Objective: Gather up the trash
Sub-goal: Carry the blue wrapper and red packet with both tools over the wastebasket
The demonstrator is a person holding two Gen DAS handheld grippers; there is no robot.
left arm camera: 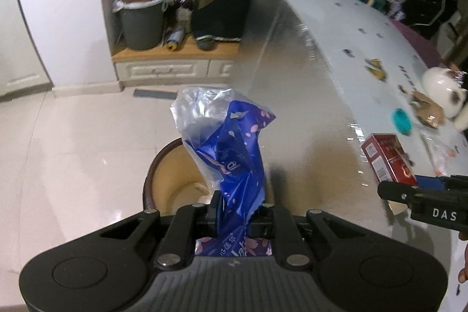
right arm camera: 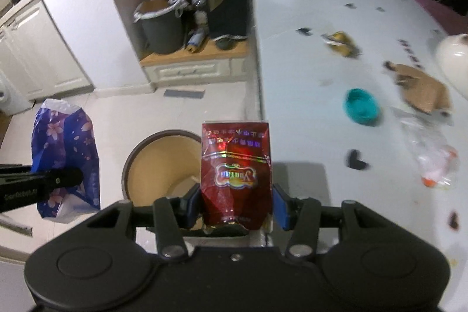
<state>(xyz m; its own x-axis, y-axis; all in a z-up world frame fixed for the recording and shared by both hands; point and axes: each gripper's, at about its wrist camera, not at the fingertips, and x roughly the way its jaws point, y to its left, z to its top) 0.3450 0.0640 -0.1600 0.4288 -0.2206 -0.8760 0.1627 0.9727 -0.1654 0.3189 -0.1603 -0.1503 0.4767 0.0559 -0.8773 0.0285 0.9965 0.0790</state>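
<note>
Blue plastic, printed with pink blossoms, is bunching out of the left gripper (left arm camera: 234,212), whose jaws are pinching fully together on this tissue wrapper (left arm camera: 231,154) so that it is standing up just ahead of the fingertips. Beyond the wrapper, and below it, the brown-rimmed bin (left arm camera: 163,183) is showing its tan inside. In the right wrist view the right gripper (right arm camera: 235,206) is holding a dark red cigarette pack (right arm camera: 236,165) at middling width, the blue pads (right arm camera: 281,206) sitting against the pack's 2 sides. The bin (right arm camera: 159,163) is lying ahead of this gripper and to its left, partly behind the pack.

Both pieces of trash seem to be in the carrying step, heading for the bin on the floor. The next move, as I judge it, is calling for each gripper to be brought squarely over the opening before its jaws are spread. Further right of the right gripper, a teal cap (right arm camera: 361,107), torn cardboard (right arm camera: 421,91) and a clear wrapper (right arm camera: 430,154) are waiting on the white table (right arm camera: 292,19).
</note>
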